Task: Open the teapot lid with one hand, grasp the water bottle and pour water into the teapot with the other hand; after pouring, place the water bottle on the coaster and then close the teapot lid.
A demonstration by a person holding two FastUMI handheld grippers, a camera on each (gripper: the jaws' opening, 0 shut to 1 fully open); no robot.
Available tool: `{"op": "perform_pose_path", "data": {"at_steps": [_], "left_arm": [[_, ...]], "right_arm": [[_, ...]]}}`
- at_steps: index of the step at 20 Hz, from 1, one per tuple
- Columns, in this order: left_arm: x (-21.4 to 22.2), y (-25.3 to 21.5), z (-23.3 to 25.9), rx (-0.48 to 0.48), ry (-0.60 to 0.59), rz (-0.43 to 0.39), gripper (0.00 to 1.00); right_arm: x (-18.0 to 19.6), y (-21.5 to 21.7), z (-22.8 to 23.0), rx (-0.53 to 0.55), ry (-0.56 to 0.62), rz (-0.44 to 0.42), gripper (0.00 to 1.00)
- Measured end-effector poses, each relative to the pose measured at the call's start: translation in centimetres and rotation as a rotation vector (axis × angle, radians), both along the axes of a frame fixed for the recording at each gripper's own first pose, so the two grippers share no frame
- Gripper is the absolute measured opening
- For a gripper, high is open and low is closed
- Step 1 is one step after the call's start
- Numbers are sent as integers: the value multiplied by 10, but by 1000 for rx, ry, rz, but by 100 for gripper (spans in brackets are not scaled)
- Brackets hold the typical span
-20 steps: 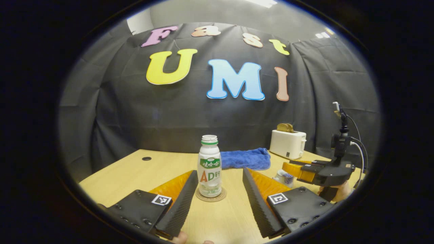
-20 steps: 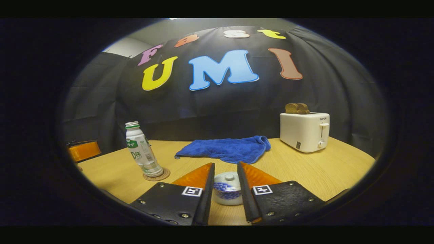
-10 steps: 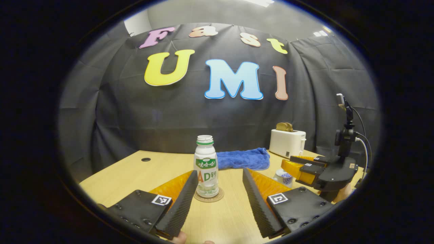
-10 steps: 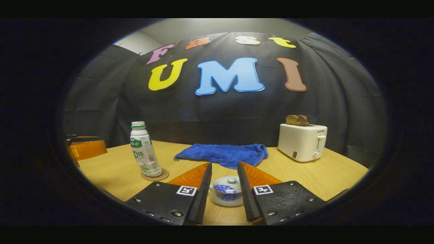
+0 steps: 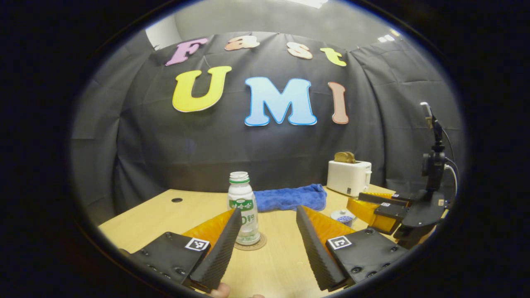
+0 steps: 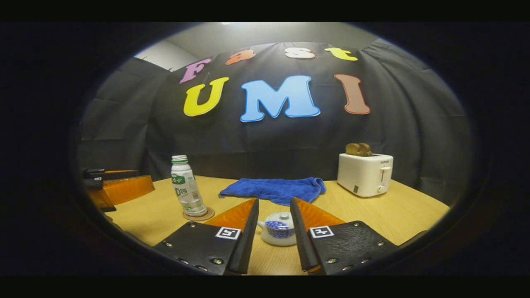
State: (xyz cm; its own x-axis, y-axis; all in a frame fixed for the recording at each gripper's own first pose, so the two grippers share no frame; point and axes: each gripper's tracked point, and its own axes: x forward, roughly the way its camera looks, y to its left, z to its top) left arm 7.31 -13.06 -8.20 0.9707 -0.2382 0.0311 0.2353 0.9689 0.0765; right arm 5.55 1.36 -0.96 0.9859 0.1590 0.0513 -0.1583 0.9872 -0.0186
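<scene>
On the counter (image 6: 372, 215), both tongs (image 6: 271, 236) (image 5: 265, 248) are spread empty; the lid (image 6: 282, 217) at twelve o'clock should be pinched squarely.

Lighting's soft and comes from overhead, with a bright ceiling panel (image 5: 314, 3) peeking in at the top of the left gripper view, so the wooden table (image 6: 385, 215) looks warm and shadows stay faint. Heavy fisheye bending curves everything near the edges. The right gripper view is dimmer and a bit softer and grainier.
</scene>
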Motion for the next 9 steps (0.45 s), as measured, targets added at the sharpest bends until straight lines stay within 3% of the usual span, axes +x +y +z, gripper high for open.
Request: {"op": "perform_pose_path", "data": {"at_steps": [6,7,9], "left_arm": [[-18,-16,0,3,-41,15,88],[-23,-19,-5,1,-38,14,94],[-30,-24,-16,-2,-25,7,94]], "right_arm": [[-44,-12,11,37,-23,-54,46],[-50,-12,8,46,-24,-59,46],[-59,-9,1,52,-28,-59,46]]}}
